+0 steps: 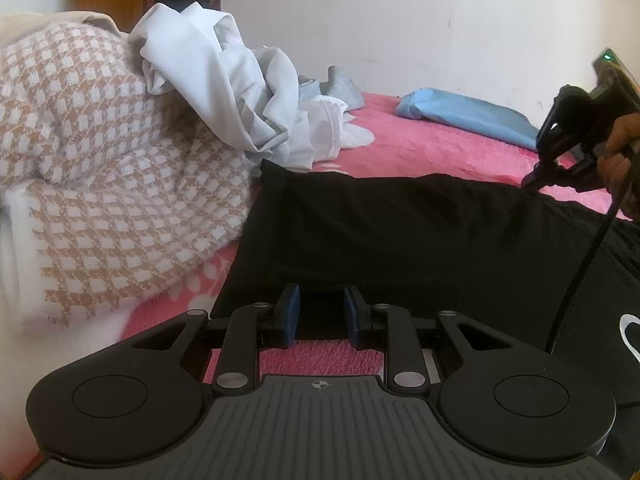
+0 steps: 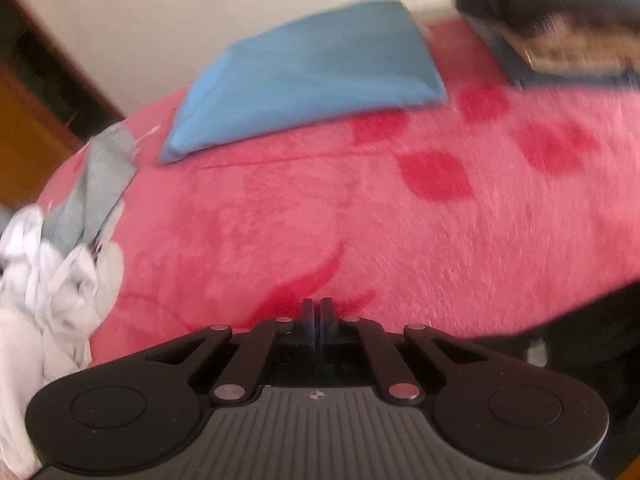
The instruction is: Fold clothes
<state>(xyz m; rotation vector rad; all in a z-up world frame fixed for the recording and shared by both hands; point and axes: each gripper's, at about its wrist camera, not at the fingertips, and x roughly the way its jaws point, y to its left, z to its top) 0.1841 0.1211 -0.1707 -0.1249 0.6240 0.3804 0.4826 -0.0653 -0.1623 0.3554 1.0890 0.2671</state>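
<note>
A black garment [image 1: 400, 232] lies spread on the pink blanket [image 1: 420, 148], with its far edge raised. My left gripper [image 1: 320, 308] sits at its near edge, and a thick fold of the black cloth fills the narrow gap between the blue pads [image 1: 291, 308]. At the far right, a hand [image 1: 618, 148] holds my right gripper [image 1: 530, 182], whose tips pinch the garment's far edge. In the right wrist view the right gripper [image 2: 318, 308] has its fingers pressed together over the blanket [image 2: 360, 220]. Black cloth [image 2: 580, 332] shows at its right.
A folded blue garment [image 1: 468, 116] [image 2: 304, 76] lies by the wall. A white clothes heap [image 1: 240, 96] [image 2: 52, 280] and grey pieces [image 1: 344, 86] [image 2: 92, 188] sit at the left. A tan checked blanket [image 1: 100, 160] bulks at the left. A cable [image 1: 580, 272] crosses the black cloth.
</note>
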